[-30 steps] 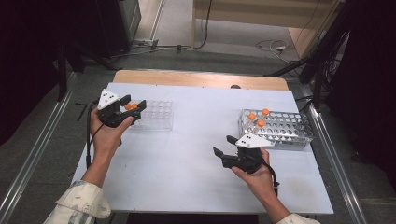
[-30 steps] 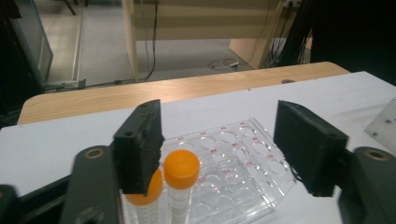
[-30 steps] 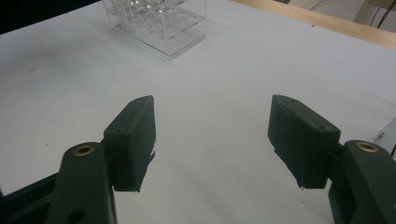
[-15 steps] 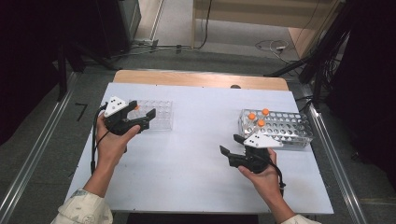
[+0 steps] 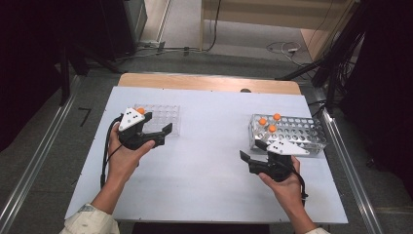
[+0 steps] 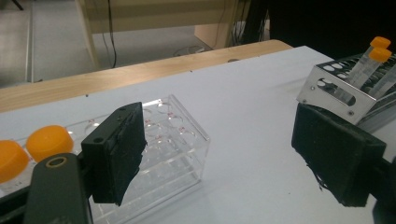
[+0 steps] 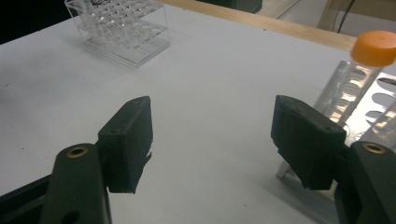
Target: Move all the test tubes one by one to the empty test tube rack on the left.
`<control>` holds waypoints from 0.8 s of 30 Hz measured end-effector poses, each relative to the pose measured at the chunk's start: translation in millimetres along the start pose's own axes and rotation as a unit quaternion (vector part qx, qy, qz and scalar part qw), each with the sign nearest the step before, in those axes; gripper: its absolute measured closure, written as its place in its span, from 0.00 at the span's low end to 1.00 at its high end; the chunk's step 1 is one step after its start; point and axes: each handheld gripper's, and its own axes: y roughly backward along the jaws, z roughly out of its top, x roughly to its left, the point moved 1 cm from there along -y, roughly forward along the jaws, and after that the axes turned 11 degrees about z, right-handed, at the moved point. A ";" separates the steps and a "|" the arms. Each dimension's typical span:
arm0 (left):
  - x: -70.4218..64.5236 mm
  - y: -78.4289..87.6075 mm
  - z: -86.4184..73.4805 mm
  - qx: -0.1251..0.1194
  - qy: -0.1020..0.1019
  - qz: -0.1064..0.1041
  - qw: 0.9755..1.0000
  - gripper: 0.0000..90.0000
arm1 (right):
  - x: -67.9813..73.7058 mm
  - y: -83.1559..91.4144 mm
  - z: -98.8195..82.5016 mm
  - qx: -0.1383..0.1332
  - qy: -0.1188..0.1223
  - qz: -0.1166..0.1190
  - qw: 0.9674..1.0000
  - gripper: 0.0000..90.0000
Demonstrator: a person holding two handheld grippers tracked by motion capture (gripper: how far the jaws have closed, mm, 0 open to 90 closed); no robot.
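Note:
A clear plastic rack (image 5: 160,119) stands at the table's left, with an orange-capped tube (image 5: 140,110) at its left end. My left gripper (image 5: 164,135) hovers in front of the rack, pointing right; its jaws have just been opening and hold nothing. In the left gripper view the gripper (image 6: 219,154) gapes beside the clear rack (image 6: 163,135), with two orange caps (image 6: 49,140) at the left. A metal rack (image 5: 302,134) at the right carries three orange-capped tubes (image 5: 272,128). My right gripper (image 5: 251,150) is in front of it, open and empty, its jaws having just widened a little. The right gripper view shows those jaws (image 7: 212,140) beside a capped tube (image 7: 373,46).
The white table top (image 5: 209,185) stretches between the two racks. A wooden strip (image 5: 209,83) runs along its far edge. Metal rails (image 5: 341,146) flank the table on both sides. Cables lie on the floor beyond.
My left gripper has drawn away from the clear rack's left end, toward the right and nearer, opening and leaving the orange-capped tube in the rack. My right gripper has shifted slightly right.

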 end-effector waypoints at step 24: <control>-18.5 -3.3 -9.9 0.012 -0.011 -0.022 1.000 0.20 | -36.2 18.0 -10.3 -0.011 -0.020 -0.088 0.996 0.33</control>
